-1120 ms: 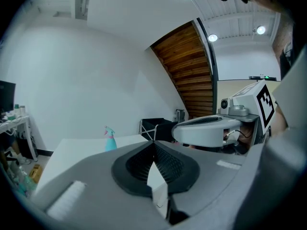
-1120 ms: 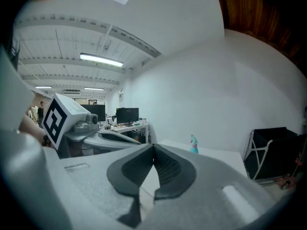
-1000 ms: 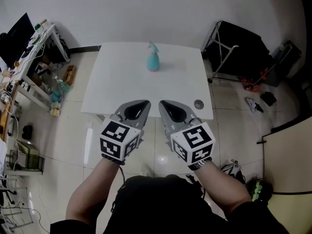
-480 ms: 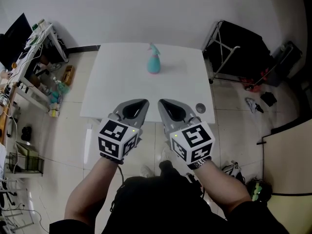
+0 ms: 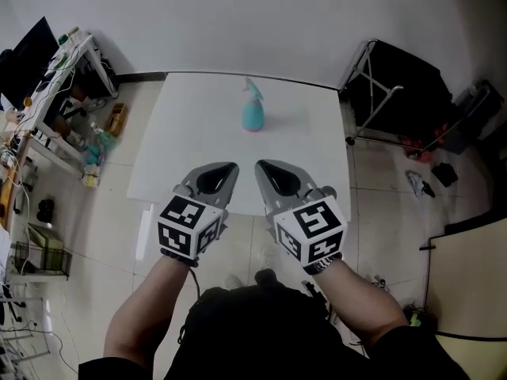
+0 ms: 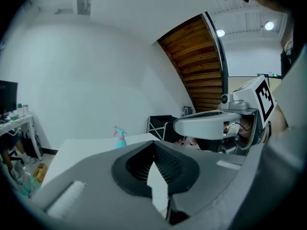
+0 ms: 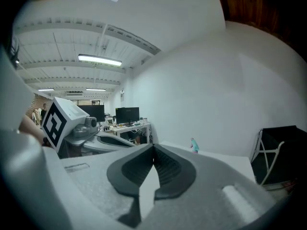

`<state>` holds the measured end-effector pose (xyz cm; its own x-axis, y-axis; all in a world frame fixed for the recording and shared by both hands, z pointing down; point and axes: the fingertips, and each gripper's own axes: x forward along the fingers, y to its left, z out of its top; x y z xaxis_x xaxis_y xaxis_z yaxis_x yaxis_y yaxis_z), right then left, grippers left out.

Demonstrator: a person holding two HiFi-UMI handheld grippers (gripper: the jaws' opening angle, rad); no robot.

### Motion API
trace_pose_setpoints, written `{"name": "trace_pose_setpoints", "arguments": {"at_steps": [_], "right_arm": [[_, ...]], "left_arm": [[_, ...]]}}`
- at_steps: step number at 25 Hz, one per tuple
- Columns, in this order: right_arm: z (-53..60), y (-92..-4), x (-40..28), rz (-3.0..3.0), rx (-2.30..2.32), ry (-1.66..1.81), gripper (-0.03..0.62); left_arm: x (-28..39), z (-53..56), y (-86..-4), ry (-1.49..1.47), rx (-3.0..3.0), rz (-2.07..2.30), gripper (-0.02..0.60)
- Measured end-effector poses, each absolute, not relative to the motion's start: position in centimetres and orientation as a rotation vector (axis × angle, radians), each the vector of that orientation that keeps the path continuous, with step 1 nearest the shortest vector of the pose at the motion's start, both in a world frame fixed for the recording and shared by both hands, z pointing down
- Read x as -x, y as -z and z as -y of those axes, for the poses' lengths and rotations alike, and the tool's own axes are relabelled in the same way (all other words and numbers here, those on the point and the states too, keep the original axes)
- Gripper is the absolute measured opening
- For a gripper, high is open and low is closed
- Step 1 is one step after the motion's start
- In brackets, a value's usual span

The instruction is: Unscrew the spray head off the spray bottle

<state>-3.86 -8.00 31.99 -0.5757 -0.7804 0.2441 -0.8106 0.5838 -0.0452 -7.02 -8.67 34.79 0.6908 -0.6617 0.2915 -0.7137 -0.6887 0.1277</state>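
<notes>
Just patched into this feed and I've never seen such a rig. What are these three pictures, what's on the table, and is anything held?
No robot arm here: a person holds a two-jaw gripper in each hand. The head view looks down from a camera on the person's head: left gripper at left, right gripper at right, each carrying a marker cube. The other two views come from cameras riding on each gripper, looking along its jaws. On the white table stands a teal spray bottle, upright, spray head on, towards the far edge. Both grippers are shut and empty, by the table's near edge, short of the bottle.
</notes>
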Motion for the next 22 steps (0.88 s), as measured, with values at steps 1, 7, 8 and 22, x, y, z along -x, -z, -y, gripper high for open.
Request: {"name": "trace_pose_setpoints", "arguments": {"at_steps": [1,7,8,22], "right_arm": [[8.5,-32.1,3.6,2.616,-1.322,-0.230,-0.009],[11.9,-32.8,2.1,2.623,-1.274,-0.253,-0.009],[12.4,-32.9,1.8,2.624,-1.266,-0.257,-0.009],[17.6,-34.0,-2.0,2.649,-1.150,-0.281,-0.009]], "left_arm": [[6.8,9.1,-35.0,-0.332,-2.663,1.111,0.016],[6.1,12.4,-36.3,-0.359,-2.605,1.164,0.017],[5.9,12.9,-36.4,-0.362,-2.595,1.171,0.016],[2.7,17.6,-38.6,-0.399,-2.487,1.279,0.017]]}}
